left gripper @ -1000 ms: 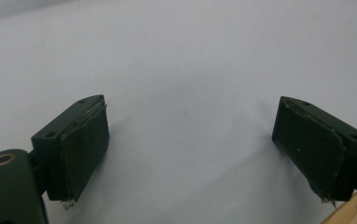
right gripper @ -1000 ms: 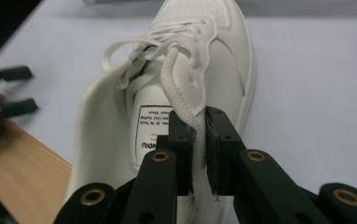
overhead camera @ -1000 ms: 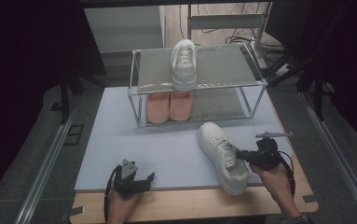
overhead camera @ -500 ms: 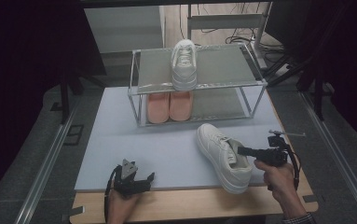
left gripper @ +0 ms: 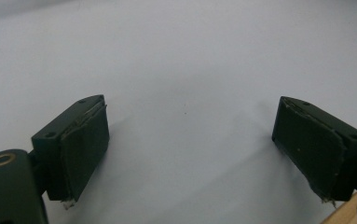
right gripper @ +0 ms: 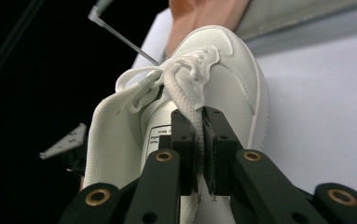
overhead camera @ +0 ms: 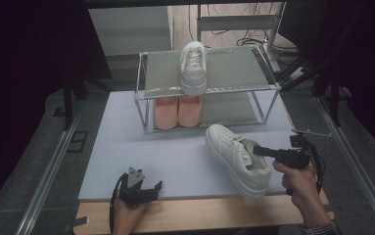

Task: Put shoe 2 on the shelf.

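A white sneaker [overhead camera: 234, 159] lies on the pale mat [overhead camera: 165, 152] at the front right, toe toward the rack. My right gripper [overhead camera: 258, 150] reaches into its opening from the right. In the right gripper view my right gripper [right gripper: 198, 119] is shut on the white sneaker's [right gripper: 227, 70] tongue, just below the laces. Whether the sole still touches the mat I cannot tell. My left gripper [overhead camera: 148, 188] rests at the mat's front edge, left of centre. In the left gripper view my left gripper [left gripper: 190, 135] is open over bare mat [left gripper: 190, 56].
A metal two-shelf rack [overhead camera: 268, 88] stands at the back of the mat. A second white sneaker [overhead camera: 193, 66] sits on its top shelf, and a pair of pink shoes [overhead camera: 177, 111] on the lower one. The wooden table edge [overhead camera: 214, 213] runs along the front.
My right gripper has drawn back to the right and risen a little with the sneaker's tongue in it. The sneaker has shifted slightly. My left gripper has not moved.
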Demonstrator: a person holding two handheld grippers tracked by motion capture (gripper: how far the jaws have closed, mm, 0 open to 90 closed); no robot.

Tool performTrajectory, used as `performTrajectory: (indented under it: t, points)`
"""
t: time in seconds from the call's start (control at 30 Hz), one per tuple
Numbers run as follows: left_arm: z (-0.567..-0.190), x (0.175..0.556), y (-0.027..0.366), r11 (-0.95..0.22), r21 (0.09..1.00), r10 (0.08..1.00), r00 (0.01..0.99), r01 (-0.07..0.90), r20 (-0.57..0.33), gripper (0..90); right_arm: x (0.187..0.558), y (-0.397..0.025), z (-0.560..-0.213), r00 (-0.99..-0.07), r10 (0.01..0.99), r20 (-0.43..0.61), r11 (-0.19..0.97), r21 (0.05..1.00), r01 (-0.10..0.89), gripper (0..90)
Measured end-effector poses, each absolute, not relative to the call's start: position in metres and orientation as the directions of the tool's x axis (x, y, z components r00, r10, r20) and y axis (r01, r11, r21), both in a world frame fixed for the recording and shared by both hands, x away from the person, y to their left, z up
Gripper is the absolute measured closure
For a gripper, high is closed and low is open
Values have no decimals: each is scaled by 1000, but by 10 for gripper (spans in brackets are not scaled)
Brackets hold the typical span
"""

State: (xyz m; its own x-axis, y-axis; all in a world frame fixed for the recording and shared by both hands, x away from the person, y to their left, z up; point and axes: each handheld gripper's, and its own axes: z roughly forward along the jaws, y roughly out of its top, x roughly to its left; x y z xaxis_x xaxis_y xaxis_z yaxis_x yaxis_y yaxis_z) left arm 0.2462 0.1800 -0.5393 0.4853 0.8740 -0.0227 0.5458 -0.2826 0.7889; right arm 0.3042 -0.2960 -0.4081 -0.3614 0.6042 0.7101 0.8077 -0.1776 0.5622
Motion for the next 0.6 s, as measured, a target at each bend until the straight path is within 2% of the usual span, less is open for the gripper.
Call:
performTrajectory:
  t: [0.6]
  points:
    - [-539, 246, 180, -286, 788, 873, 487, 545, -20, 109, 303, -307, -343, -394, 556, 731, -244, 597, 764, 843]
